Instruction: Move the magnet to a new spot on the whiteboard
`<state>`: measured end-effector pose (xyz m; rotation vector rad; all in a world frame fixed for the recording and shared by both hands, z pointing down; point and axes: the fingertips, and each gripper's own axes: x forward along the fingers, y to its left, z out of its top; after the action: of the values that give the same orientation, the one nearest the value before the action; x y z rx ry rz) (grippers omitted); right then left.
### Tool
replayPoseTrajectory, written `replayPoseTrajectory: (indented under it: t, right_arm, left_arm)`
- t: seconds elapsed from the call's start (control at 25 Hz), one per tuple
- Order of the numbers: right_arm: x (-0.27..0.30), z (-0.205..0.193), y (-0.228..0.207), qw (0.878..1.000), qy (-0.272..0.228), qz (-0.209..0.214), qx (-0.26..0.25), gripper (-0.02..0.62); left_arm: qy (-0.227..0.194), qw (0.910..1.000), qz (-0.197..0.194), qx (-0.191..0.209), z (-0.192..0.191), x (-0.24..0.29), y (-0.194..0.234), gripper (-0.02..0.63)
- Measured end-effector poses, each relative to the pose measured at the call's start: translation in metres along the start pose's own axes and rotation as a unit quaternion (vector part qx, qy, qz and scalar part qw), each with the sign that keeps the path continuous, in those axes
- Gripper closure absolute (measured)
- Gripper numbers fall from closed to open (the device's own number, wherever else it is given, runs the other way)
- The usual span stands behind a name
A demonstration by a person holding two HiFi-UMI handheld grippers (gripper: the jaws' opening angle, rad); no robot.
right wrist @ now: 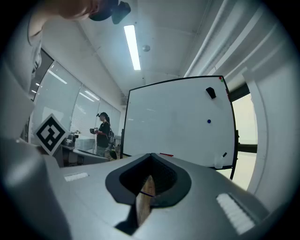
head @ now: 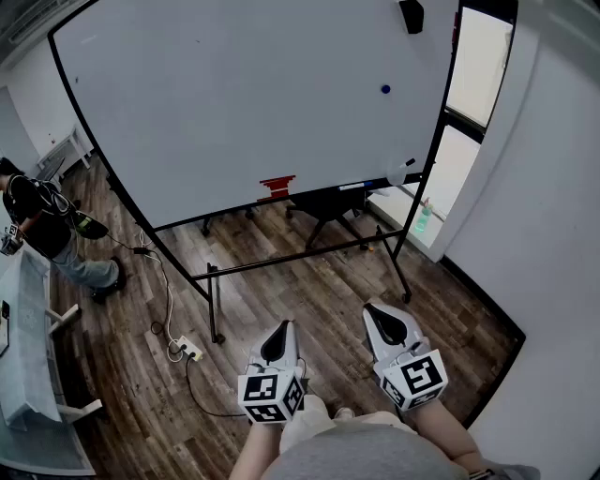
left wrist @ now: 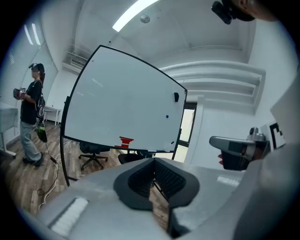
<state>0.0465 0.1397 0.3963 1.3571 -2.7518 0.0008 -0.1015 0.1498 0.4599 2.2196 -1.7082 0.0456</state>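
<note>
Evidently both tools are held in a ready carry, low and close to the body, well short of the whiteboard (head: 244,103). Neither has work to do yet, which would explain why they are parked side by side and aimed roughly ahead.

Left tongs (head: 280,339): jaws together, pads meeting along a seam, nothing between them; only wooden floor (head: 281,291) shows through the sliver below.

Right tongs (head: 386,325): jaws likewise closed on nothing, so a release will be needed before any pick-up.

Magnet (head: 385,90): a small, round, dark-blue dot stuck on the board face. It lies far ahead of both tongs and above them, nearer the line of the right tongs than that of the left. In the right gripper view it sits above and to the right of the jaw tips; in the left gripper view it is also up and to the right. Being small and flat to the board, it probably offers only a thin edge to pinch.

Other fixtures, all beyond the tongs: a dark block (head: 411,15) high on the board above the magnet; a red item (head: 277,187) at the board's lower edge, ahead of the left tongs; and a pale bottle (head: 398,172) by the lower right corner. The board around the magnet is largely bare, leaving ample room for a new spot.
</note>
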Motion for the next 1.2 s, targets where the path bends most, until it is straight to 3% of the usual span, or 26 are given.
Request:
replayPoseTrajectory:
  t: [0.48,0.76,1.2]
  right_arm:
    - [-0.076,-0.016,-0.007,1.0,0.006,-0.004,0.015,0.597]
    - [-0.086,-0.018,-0.002,1.0,-0.005,0.018,0.008,0.595]
    - [-0.088,-0.017,-0.022,1.0,-0.004,0.016,0.01,0.595]
  left_arm:
    - [-0.004,0.9999,-0.01,0.013,-0.023,-0.041,-0.061,0.601]
    - [0.005,0.9997,-0.01,0.02,-0.032,-0.046,-0.078,0.603]
    - [0.014,0.9991,-0.027,0.03,-0.031,-0.028,-0.102,0.601]
